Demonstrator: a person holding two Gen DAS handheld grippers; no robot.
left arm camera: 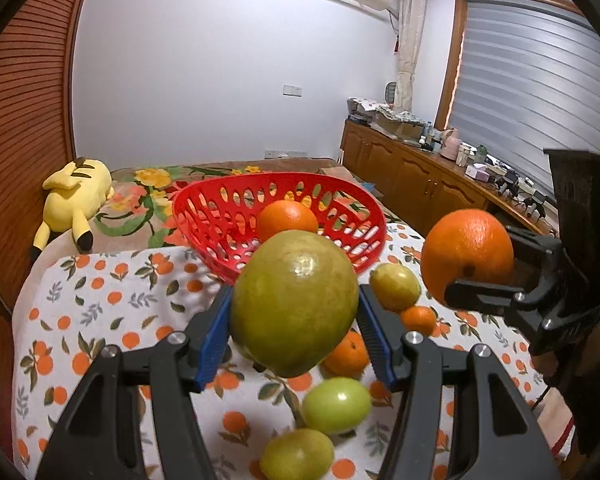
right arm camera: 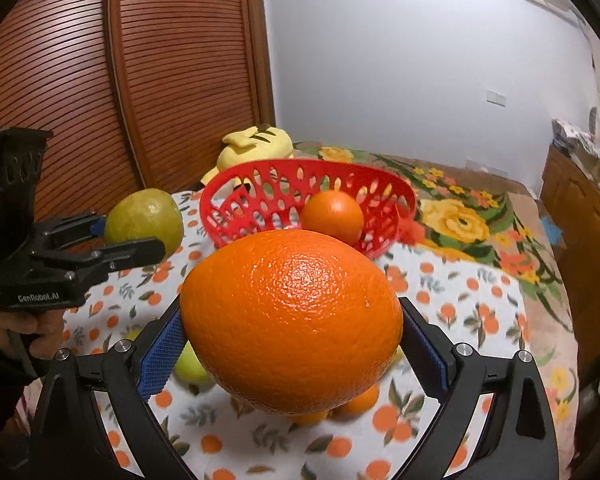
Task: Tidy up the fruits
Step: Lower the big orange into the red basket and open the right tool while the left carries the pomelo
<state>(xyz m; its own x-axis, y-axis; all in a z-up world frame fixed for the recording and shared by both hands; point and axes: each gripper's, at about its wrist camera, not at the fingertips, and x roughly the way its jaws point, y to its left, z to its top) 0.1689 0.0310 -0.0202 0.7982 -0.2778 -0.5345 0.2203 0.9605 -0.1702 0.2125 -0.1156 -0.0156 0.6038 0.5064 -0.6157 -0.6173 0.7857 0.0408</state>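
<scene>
Where basket (left arm camera: 204, 196) rims (red), both fruits aloft

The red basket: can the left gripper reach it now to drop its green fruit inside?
Probably yes. The left gripper holds the large green fruit lifted above the cloth, and the red basket lies straight ahead, tilted open towards it. Only one orange sits inside, so room remains.

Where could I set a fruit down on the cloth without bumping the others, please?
The printed cloth is bare left of the left gripper, between the red basket and the table's left edge. It is crowded below and right of the held green fruit, where small green fruits and small oranges cluster.
</scene>
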